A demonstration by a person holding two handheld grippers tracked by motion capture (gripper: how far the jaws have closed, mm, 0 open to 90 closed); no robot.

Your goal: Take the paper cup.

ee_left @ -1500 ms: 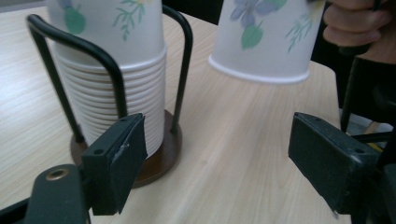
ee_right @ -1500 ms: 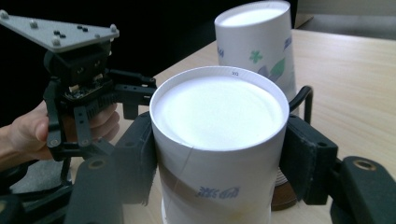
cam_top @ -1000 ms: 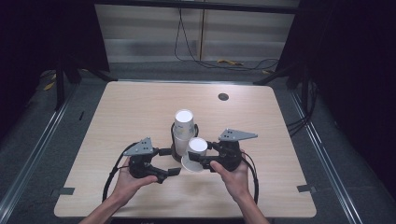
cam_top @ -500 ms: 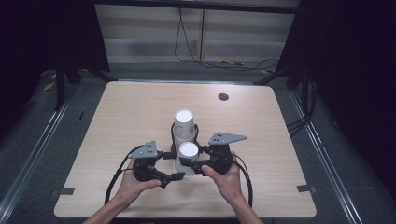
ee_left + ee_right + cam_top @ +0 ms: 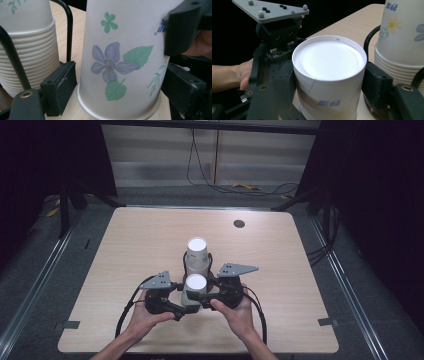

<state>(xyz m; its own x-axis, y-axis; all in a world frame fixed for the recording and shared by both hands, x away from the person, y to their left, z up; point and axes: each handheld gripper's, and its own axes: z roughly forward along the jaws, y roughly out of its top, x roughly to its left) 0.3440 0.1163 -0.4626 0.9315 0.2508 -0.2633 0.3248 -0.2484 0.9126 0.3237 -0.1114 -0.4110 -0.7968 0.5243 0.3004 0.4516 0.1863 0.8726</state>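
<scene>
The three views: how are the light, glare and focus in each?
High view: the table is bright, the surroundings are nearly black, and glare washes out the two cup bottoms. Left gripper view: the single cup is evenly lit, its flower a little soft. Right gripper view: that cup's white base is overexposed and the stack is soft.

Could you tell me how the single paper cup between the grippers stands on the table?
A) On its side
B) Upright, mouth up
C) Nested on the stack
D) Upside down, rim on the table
D: in the left gripper view the cup widens downward and its rolled rim rests on the table; the right gripper view shows its closed white base on top, beside the stack.
</scene>
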